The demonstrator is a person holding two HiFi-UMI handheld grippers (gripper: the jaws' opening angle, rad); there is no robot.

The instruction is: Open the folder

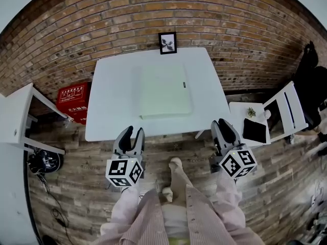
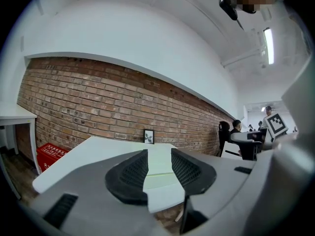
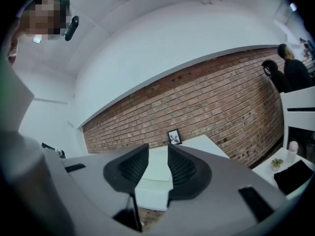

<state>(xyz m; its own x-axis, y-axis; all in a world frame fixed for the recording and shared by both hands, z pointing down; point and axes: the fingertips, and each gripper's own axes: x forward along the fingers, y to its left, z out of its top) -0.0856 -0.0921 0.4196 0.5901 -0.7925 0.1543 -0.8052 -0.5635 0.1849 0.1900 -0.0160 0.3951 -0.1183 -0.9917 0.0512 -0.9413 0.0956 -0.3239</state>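
Left tongs (image 1: 134, 131) and right tongs (image 1: 220, 122): jaws apart, nothing between them. Both hang short of the table (image 1: 107, 101) edge, probably poised to reach in. Folder (image 1: 165, 91) lies shut and flat ahead, between their two lines of aim. Opening edge unclear. The dark mark on its right-tong side is too small to identify. In both gripper views the jaws mask most of it.

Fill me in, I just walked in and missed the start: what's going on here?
A person stands at a white table with tongs in each hand. The left tongs and right tongs are both open and empty, short of the table's near edge. The green folder lies closed on the table, untouched.
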